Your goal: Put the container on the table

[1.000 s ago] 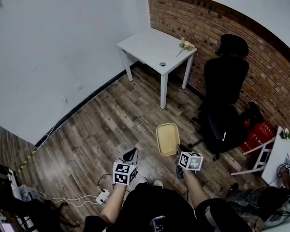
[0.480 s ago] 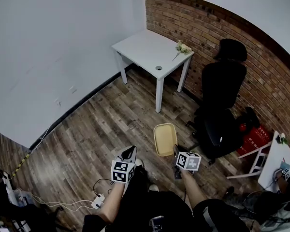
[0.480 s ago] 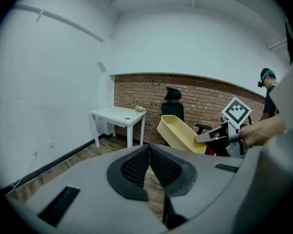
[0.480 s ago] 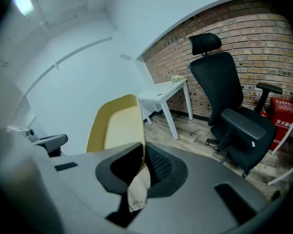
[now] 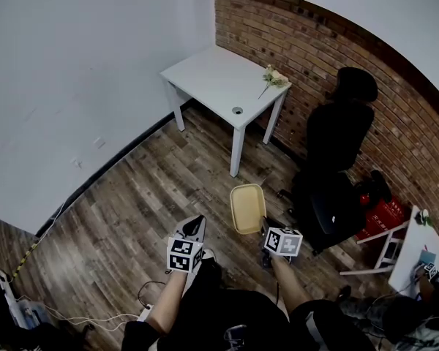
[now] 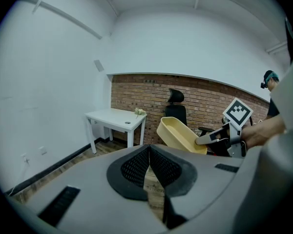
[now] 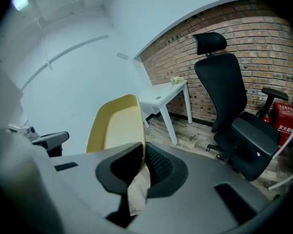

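Note:
A pale yellow container (image 5: pixel 247 208) hangs in the air over the wooden floor, its rim pinched by my right gripper (image 5: pixel 265 229). In the right gripper view the container (image 7: pixel 115 126) stands up from the shut jaws (image 7: pixel 142 152), tilted left. The left gripper view has the same container (image 6: pixel 178 134) at centre right. My left gripper (image 5: pixel 197 227) is shut and holds nothing; its pads (image 6: pixel 149 152) meet. The white table (image 5: pixel 218 77) stands ahead in the corner by the brick wall, with a flower sprig (image 5: pixel 272 78) on its far edge.
A black office chair (image 5: pixel 336 167) stands right of the table, close to the container. A red box (image 5: pixel 381 216) and a white folding stand (image 5: pixel 390 248) lie further right. White wall (image 5: pixel 80 72) runs on the left. Cables (image 5: pixel 150 291) trail on the floor near my feet.
The table and chair have drifted lower and closer in the head view as the person walks toward them. Both grippers keep their hold and pose.

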Available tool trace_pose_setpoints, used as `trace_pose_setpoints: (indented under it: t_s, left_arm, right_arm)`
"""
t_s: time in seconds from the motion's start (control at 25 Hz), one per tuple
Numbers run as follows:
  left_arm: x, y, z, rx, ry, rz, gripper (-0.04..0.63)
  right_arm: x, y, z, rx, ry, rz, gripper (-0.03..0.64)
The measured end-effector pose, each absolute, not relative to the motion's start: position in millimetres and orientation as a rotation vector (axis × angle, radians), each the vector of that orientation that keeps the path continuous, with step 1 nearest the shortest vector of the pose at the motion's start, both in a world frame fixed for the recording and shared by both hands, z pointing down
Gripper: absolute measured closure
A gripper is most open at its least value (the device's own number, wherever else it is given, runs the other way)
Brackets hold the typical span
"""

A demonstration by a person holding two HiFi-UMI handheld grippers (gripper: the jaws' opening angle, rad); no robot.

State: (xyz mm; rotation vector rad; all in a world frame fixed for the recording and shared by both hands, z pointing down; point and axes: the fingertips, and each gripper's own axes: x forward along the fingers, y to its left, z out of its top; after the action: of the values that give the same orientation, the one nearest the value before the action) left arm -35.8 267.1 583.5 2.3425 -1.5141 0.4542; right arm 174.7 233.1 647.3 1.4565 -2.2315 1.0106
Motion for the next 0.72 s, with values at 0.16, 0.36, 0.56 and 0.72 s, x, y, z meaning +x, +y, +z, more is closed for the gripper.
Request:
trace_pose_setpoints:
  t_s: [0.16,0.36,0.56,0.72]
  left_arm:
    - [-57.4,234.0,582.2,2.344,-1.497,0.453,0.58]
    - [-83.4,196.6,581.6,2.351,-1.48,0.453,0.58]
    - [-106.8,165.4,585.1,2.355,-1.461,0.455,0.58]
    - [-119.7,144.9,590.1,2.361,-1.44,0.454,0.58]
  right_arm:
    - [153.5,202.5,644.4,1.472,-2.213,1.011,0.58]
    - [128.9,167.4,642.9,1.49,-2.199,1.021,0.58]
    - [106.1,141.9,643.8,1.504,-2.179,1.03,0.58]
    - [92.8,124.8,646.8,1.519,-2.168,1.036,0.58]
